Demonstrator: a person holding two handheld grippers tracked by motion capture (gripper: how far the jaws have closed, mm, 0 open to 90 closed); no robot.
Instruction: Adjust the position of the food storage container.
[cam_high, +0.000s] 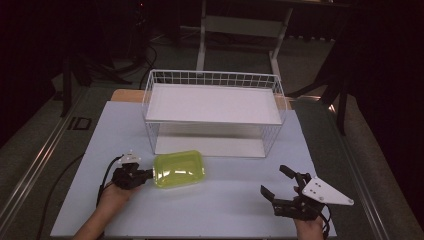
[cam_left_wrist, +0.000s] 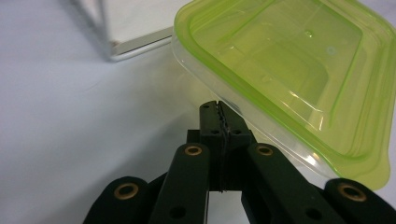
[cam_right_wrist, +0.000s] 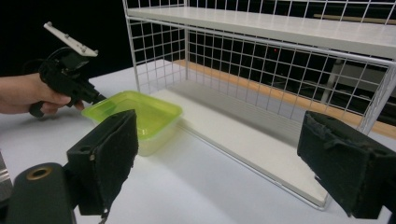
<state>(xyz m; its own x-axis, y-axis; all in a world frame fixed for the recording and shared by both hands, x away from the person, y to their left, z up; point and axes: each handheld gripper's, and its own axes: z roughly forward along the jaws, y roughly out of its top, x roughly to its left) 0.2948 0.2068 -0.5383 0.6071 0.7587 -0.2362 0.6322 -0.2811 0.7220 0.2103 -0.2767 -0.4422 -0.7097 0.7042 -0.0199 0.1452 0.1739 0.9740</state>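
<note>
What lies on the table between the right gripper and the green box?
Nothing: in the high view, only bare table separates the right gripper from the green box.

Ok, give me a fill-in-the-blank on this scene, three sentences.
1. The left claw is shut on the rim of the ____ box.
2. The right claw has its jaws ____.
3. Behind the box stands a white wire ____ with two shelves.

Missing words: green; open; rack
</note>
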